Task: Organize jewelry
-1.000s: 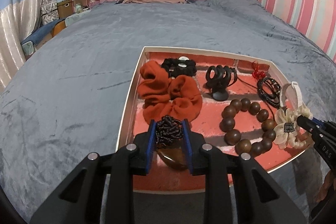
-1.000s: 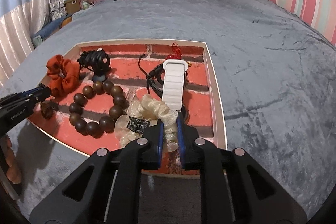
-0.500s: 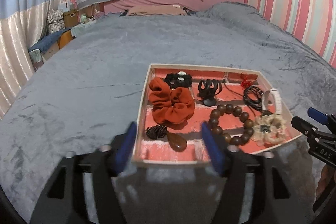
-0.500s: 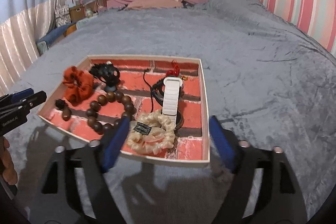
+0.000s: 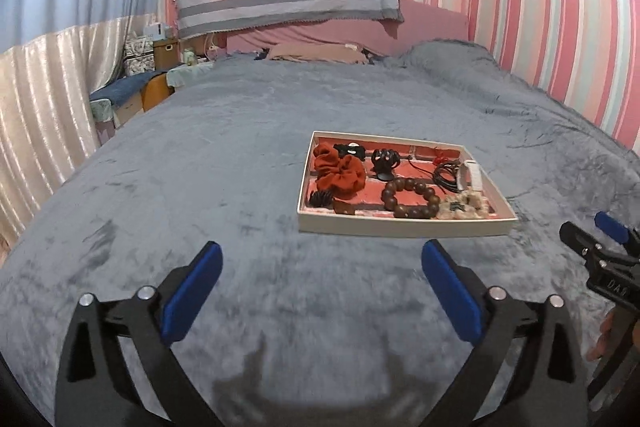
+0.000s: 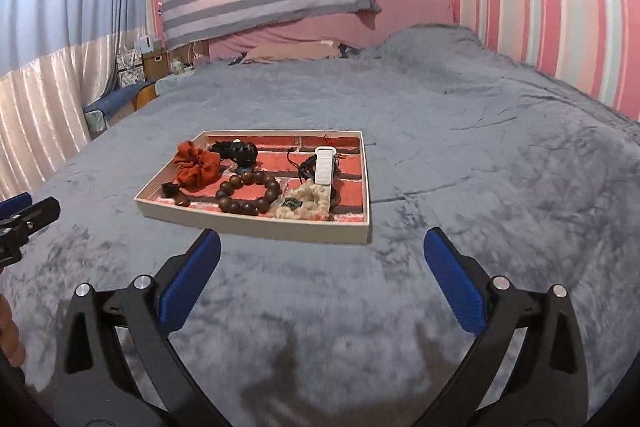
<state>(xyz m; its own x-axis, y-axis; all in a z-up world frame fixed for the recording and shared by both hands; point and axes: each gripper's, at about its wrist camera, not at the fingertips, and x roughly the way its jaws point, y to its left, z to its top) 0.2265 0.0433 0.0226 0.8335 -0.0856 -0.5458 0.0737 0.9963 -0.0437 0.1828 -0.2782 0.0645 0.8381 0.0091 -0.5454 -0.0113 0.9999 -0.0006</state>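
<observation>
Both grippers hang wide open and empty over the grey bed [image 5: 224, 155], short of the tray and touching nothing: the left gripper [image 5: 322, 285] shows its blue pads spread well apart, and the right gripper [image 6: 322, 273] stands the same way. All the jewelry in view lies inside the shallow tray [image 6: 256, 225], which sits on the bedcover toward the middle of the bed, well clear of its edges. In the tray an orange scrunchie [image 5: 340, 175] lies along the left side, with a dark beaded piece and brown pendant [image 5: 334, 203] at the near left corner. A wooden bead bracelet [image 5: 410, 198] sits in the near middle, and a cream scrunchie [image 5: 462, 209] at the near right corner, with a white strap [image 6: 325, 166] and black cords just behind it. A black claw clip [image 5: 385, 163] stands toward the far edge. No loose piece shows on the bedcover around the tray, so the gathering looks finished or nearly so. What may remain is only tidying pieces that overlap, such as the strap on the cords.
</observation>
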